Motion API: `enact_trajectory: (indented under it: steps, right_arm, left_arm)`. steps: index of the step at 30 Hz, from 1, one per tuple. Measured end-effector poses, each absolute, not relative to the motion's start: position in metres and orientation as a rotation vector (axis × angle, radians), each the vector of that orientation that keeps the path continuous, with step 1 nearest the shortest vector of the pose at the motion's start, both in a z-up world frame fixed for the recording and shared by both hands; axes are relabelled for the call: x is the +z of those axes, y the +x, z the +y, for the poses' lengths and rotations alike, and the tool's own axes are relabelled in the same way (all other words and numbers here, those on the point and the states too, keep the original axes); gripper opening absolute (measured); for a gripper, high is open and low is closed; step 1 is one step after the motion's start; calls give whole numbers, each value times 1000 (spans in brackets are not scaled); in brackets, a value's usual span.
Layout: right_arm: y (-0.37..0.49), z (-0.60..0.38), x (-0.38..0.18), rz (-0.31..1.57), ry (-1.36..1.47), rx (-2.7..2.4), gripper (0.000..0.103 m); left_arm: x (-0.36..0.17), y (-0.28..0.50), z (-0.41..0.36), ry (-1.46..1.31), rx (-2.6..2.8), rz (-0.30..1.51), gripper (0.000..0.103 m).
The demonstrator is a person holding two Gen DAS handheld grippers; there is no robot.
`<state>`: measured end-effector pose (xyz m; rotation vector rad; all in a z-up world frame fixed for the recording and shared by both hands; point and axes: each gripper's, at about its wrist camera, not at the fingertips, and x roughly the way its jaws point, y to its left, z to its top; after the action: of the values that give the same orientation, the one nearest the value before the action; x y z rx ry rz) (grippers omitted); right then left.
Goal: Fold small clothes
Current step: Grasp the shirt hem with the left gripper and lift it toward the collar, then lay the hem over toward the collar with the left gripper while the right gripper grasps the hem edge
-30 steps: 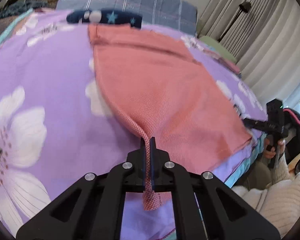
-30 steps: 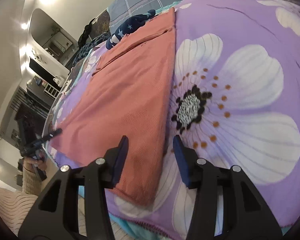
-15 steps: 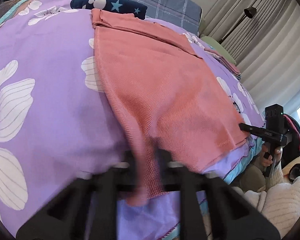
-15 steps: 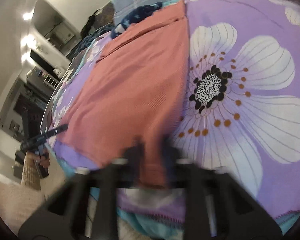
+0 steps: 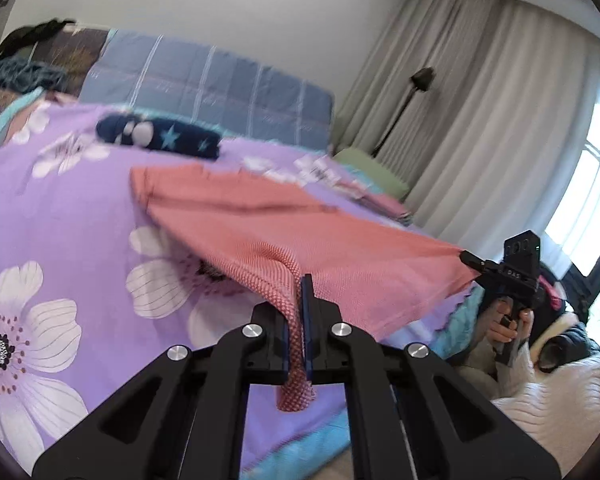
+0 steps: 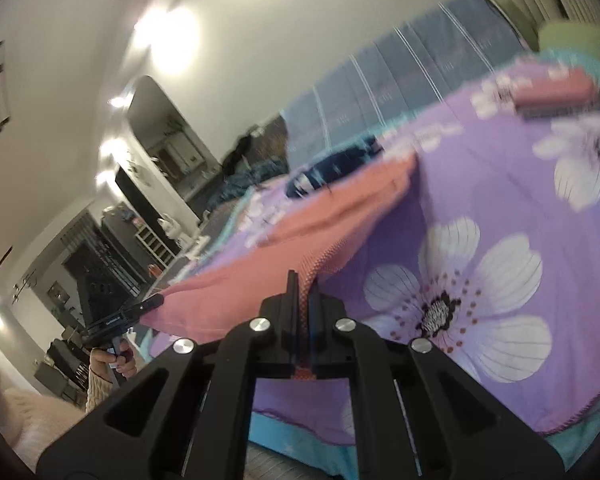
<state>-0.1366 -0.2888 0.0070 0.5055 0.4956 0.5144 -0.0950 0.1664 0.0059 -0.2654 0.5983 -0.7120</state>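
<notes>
Left wrist: left gripper (image 5: 298,320) clenches one near corner of the pink garment (image 5: 340,248), lifted off the bed's (image 5: 60,208) near edge.
Right wrist: right gripper (image 6: 305,312) pinches the other near corner (far end on the purple sheet).

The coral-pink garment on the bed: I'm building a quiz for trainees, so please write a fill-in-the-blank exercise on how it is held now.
1. The coral-pink garment is pinched at its near corners by ____ grippers.
2. The left gripper has its jaws ____ on the cloth.
3. The garment's near edge is lifted off the ____ floral bedspread.
4. Beyond the garment lies a navy cloth printed with ____.

Missing words: two; shut; purple; stars
</notes>
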Motion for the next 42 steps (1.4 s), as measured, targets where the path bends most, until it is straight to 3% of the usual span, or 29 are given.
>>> enact_trajectory:
  steps: [7, 14, 23, 30, 36, 40, 42]
  right_arm:
    - [-143, -283, 30, 446, 371, 451, 4]
    - [-45, -289, -6, 559, 502, 408, 5]
    - [75, -284, -1, 578, 453, 349, 5]
    - [172, -285, -68, 779, 457, 248, 6]
    - [193, -290, -111, 860, 482, 249, 6]
    - [184, -290, -104, 852, 455, 269, 13]
    - [178, -287, -98, 849, 427, 275, 25]
  left_arm:
    - [28, -99, 161, -206, -679, 539, 5]
    - [-1, -10, 154, -237, -630, 639, 4]
    - [-3, 101, 143, -211, -554, 662, 3]
    - [-74, 189, 128, -202, -494, 796, 3]
    - [-116, 205, 135, -236, -469, 868, 3]
    - [-108, 195, 134, -219, -488, 857, 6]
    - [-105, 187, 133, -217, -500, 861, 15]
